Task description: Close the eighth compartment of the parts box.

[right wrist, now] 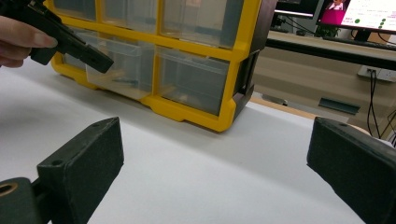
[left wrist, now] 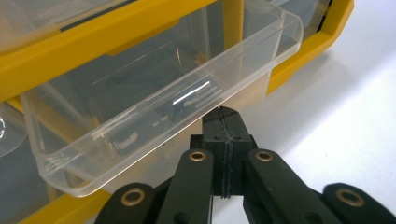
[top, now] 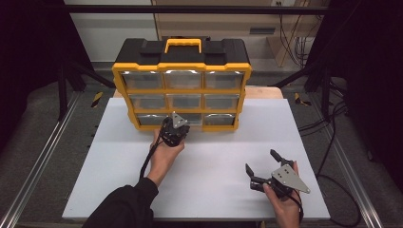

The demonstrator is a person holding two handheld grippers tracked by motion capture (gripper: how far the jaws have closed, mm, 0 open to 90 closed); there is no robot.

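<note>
My left gripper (left wrist: 226,140) has its jaws pressed flat together with nothing caught between them. The closed tip sits just under the front lip of the clear drawer (left wrist: 154,88), which is the middle one of the bottom row in the yellow organizer (top: 182,90). That drawer stands partly pulled out toward me, its rim overhanging the white table (top: 209,166); I can make out some dark small parts inside, too blurred to name. In the high view the left gripper (top: 175,127) is right at the near face of the cabinet, my left hand (top: 164,154) behind it.

I judge the step to be working this drawer with the closed tip as a hook or a pusher. To do it well I want the tip centred on the lip, not off toward a corner, so the drawer runs straight on its rails and doesn't jam. Steady, level force along the slide; any lift would tilt the tray and spill the contents.

My right gripper (top: 267,167) rests low over the table at near right, jaws spread wide and empty, well apart from the cabinet. I would bring it to brace the organizer should the case skid.
</note>
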